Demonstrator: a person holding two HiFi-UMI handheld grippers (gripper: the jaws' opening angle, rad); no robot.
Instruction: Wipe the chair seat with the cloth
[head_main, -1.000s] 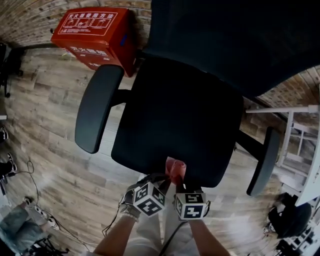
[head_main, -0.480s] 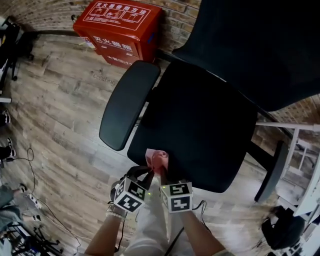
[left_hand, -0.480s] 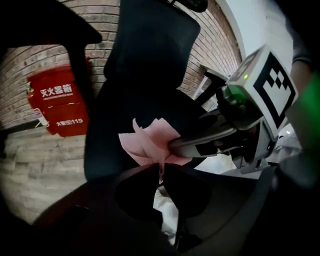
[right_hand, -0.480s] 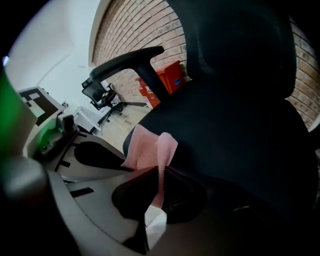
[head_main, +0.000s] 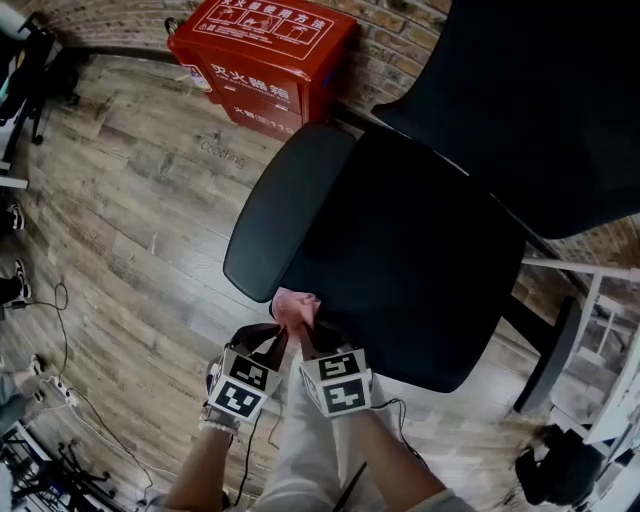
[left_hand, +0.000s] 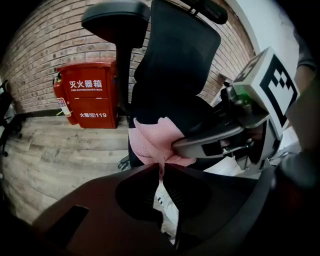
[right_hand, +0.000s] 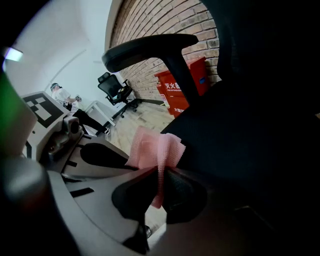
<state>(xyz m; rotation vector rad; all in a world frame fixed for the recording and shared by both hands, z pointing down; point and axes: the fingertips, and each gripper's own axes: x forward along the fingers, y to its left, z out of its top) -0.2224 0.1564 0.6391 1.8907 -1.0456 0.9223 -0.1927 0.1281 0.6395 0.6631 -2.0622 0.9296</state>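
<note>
Left tongs (left_hand: 161, 169): pinched on cloth (left_hand: 155, 142).
Right tongs (right_hand: 160, 172): pinched on cloth too.
Cloth: held at seat (head_main: 400, 260) edge, likely for a wiping stroke.

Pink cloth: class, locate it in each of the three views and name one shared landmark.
Head view: pink cloth low centre, at the seat's near corner.
Left gripper view: centre, pinched in the jaws.
Right gripper view: centre, pinched in the jaws.
Shared landmark: red box.
</note>
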